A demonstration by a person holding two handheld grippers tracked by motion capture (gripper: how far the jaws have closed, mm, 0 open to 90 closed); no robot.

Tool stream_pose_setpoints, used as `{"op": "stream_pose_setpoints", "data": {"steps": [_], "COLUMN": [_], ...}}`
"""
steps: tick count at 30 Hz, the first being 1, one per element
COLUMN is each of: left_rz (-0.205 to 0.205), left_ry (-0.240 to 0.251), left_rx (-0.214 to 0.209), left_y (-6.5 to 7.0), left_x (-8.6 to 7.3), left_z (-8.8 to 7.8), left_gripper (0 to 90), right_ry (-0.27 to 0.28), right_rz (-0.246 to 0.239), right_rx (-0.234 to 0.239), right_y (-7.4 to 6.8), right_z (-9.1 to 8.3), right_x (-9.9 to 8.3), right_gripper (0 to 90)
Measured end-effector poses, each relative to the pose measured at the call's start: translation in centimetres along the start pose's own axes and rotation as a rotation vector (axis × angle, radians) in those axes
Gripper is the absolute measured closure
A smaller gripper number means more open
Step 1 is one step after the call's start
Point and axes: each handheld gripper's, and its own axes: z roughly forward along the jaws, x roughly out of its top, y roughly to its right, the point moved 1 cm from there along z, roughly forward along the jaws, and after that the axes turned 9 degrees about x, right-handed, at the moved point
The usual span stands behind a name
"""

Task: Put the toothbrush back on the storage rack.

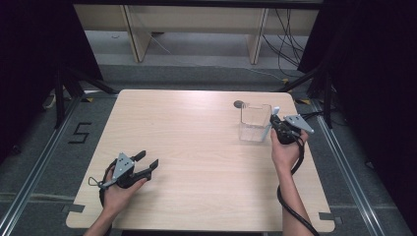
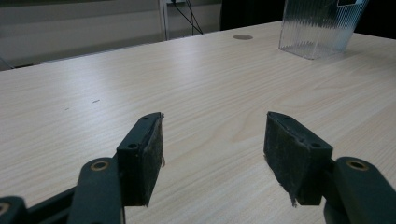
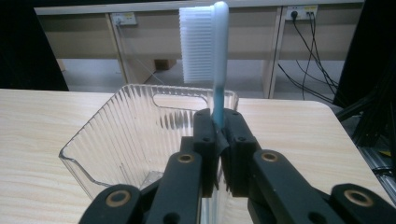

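Black pads of the right tongs [image 3: 219,140] fill the bottom of the right gripper view, pressed together on the blue-green handle of a toothbrush [image 3: 215,60]. Its stem rises upright from between them toward twelve o'clock, with the white bristles facing nine o'clock in that view. Just behind the brush stands a clear ribbed plastic bin [image 3: 126,135], its open mouth turned up and an oval handle slot cut into its far wall; the brush handle sits at the near right corner of the bin, and whether it touches the rim I cannot tell. In the high view the right tongs [image 1: 274,119] sit at about two o'clock on the pale wooden counter [image 1: 196,147], held by the person's right hand [image 1: 286,150], with the bin [image 1: 254,123] right beside them at their nine o'clock and the pale head of the toothbrush [image 1: 276,109] sticking up next to the bin's right wall. A small dark round spot [image 1: 239,103] lies on the counter just past the bin's far left corner. Down at about seven o'clock on the counter, well apart from the bin, the left hand [image 1: 118,189] holds the left tongs [image 1: 147,160] low over the wood. Their two pads stand wide apart with nothing between them, as the left gripper view shows [image 2: 212,144], and they point across the bare wood toward the bin [image 2: 320,28] at one o'clock.
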Motion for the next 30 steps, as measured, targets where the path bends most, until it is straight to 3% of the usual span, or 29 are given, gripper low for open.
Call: {"op": "stream_pose_setpoints", "data": {"steps": [5,7,10,11,14,16,20,24,30], "left_rz": [0.0,0.0,0.001,0.001,0.0,-0.001,-0.001,0.001,-0.001], "left_ry": [0.0,-0.001,-0.001,-0.001,-0.003,0.0,0.0,-0.002,0.0], "left_rx": [0.001,0.0,0.0,0.0,0.001,0.0,0.0,0.001,0.001], "left_y": [0.0,0.0,0.01,0.0,-0.01,0.0,-0.01,-0.01,-0.01], "left_x": [0.0,0.0,0.0,0.0,0.01,0.0,0.0,0.01,0.0], "left_z": [0.0,0.0,0.0,0.0,0.0,0.01,0.0,0.0,0.0], "left_gripper": [37.2,37.2,37.2,37.2,37.2,37.2,37.2,37.2,37.2], "right_ry": [0.013,-0.003,0.012,0.008,-0.004,-0.005,-0.006,-0.01,-0.009], "right_rz": [0.004,-0.025,-0.02,0.009,0.032,0.005,0.022,0.006,0.042], "right_rx": [0.004,-0.009,-0.006,-0.002,-0.01,-0.011,-0.009,-0.016,-0.002], "right_y": [0.09,0.32,0.34,0.14,0.03,0.26,0.22,0.45,0.4], "right_z": [0.04,-0.07,0.01,0.02,-0.07,-0.05,-0.03,-0.04,-0.1], "right_x": [-0.09,0.0,-0.01,-0.05,-0.01,0.01,-0.01,0.01,-0.04], "right_gripper": [84.1,83.6,82.8,82.4,81.2,80.7,79.0,76.6,70.4]}}
